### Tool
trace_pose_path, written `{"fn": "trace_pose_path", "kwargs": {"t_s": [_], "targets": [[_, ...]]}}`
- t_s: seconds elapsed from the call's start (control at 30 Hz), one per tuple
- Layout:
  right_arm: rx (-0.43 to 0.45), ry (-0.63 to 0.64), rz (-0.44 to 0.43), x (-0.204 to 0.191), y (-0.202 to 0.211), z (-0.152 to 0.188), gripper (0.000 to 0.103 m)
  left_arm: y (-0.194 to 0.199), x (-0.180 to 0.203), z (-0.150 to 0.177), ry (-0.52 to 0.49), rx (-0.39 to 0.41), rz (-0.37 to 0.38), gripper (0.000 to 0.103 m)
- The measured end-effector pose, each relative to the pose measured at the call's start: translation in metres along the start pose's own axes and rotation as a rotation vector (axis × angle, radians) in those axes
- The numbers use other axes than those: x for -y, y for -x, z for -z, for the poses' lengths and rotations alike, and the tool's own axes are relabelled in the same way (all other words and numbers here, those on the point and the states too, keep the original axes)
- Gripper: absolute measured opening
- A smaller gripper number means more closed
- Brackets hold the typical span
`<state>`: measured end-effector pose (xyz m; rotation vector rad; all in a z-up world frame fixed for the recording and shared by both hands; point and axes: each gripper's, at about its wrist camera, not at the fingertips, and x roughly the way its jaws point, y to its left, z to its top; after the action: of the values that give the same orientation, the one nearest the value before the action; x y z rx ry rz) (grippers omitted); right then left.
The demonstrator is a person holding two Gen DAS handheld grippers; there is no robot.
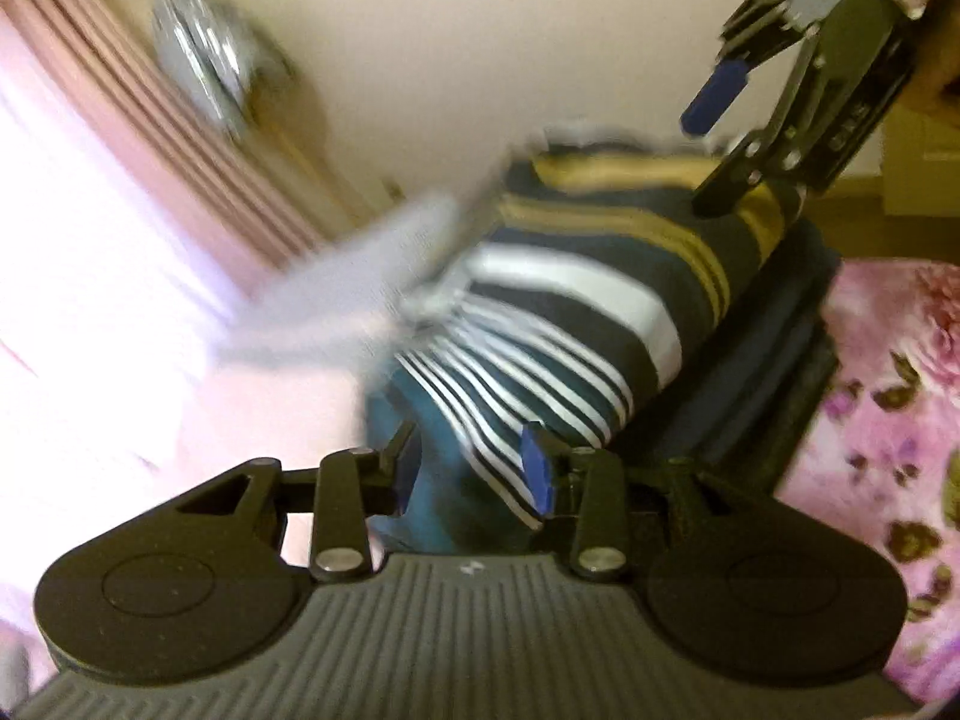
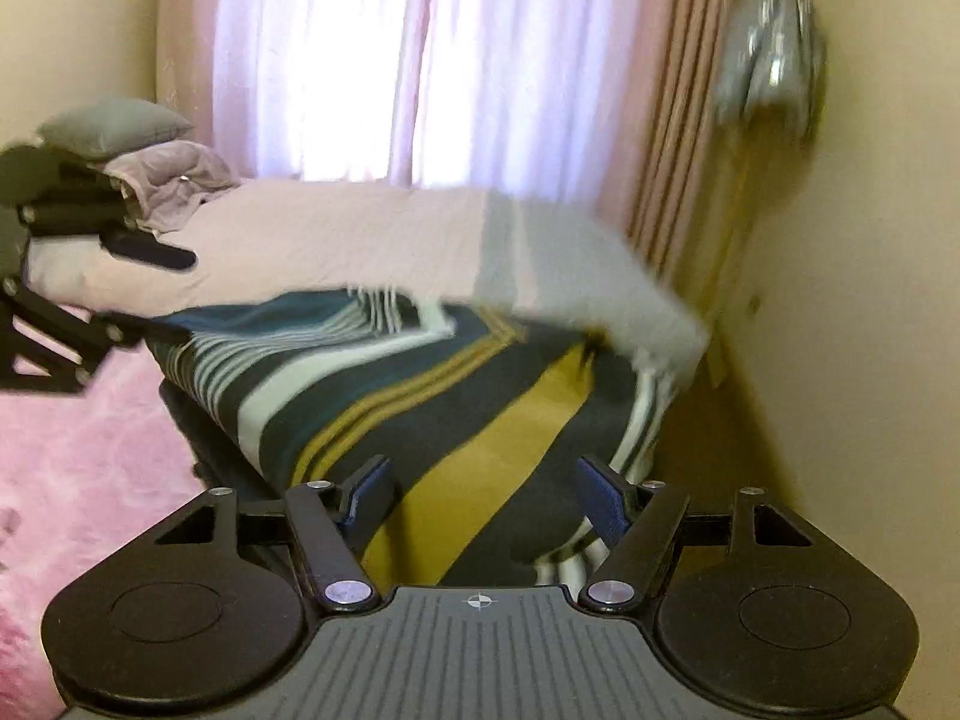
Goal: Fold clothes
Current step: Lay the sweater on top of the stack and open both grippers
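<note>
A striped garment (image 1: 576, 312) in navy, white, teal and mustard lies folded on a dark folded pile (image 1: 774, 372); it also shows in the right wrist view (image 2: 420, 396). A grey cloth (image 1: 360, 288) lies blurred over its far edge, also seen in the right wrist view (image 2: 576, 264). My left gripper (image 1: 474, 468) is open, its jaws either side of the garment's striped edge. My right gripper (image 2: 486, 498) is open at the mustard end; it appears in the left wrist view (image 1: 714, 138) with one finger over the garment.
A pink floral blanket (image 1: 888, 408) covers the bed. A pale pillow (image 2: 270, 240), a grey cushion (image 2: 114, 126) and a crumpled lilac cloth (image 2: 174, 180) lie behind. Pink curtains (image 2: 420, 60) hang by a cream wall, with a silver fan (image 2: 774, 42) in the corner.
</note>
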<state>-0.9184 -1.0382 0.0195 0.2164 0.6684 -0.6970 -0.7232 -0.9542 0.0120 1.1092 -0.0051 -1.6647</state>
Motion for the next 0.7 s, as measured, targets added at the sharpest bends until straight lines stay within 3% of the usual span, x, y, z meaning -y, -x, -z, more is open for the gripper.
{"fn": "trace_pose_path", "kwargs": {"t_s": [0.2, 0.57, 0.7], "targets": [[-0.066, -0.075, -0.053, -0.006, -0.003, 0.032, 0.07, -0.004, 0.017, 0.023, -0.032, -0.072, 0.037, 0.031], [0.031, -0.166, 0.01, 0.003, 0.028, 0.008, 0.071, 0.028, -0.012, 0.007, 0.061, -0.012, -0.036, 0.032], [0.014, -0.185, 0.005, -0.001, 0.027, 0.01, 0.071, 0.026, -0.01, 0.002, 0.109, -0.02, -0.026, 0.033]]}}
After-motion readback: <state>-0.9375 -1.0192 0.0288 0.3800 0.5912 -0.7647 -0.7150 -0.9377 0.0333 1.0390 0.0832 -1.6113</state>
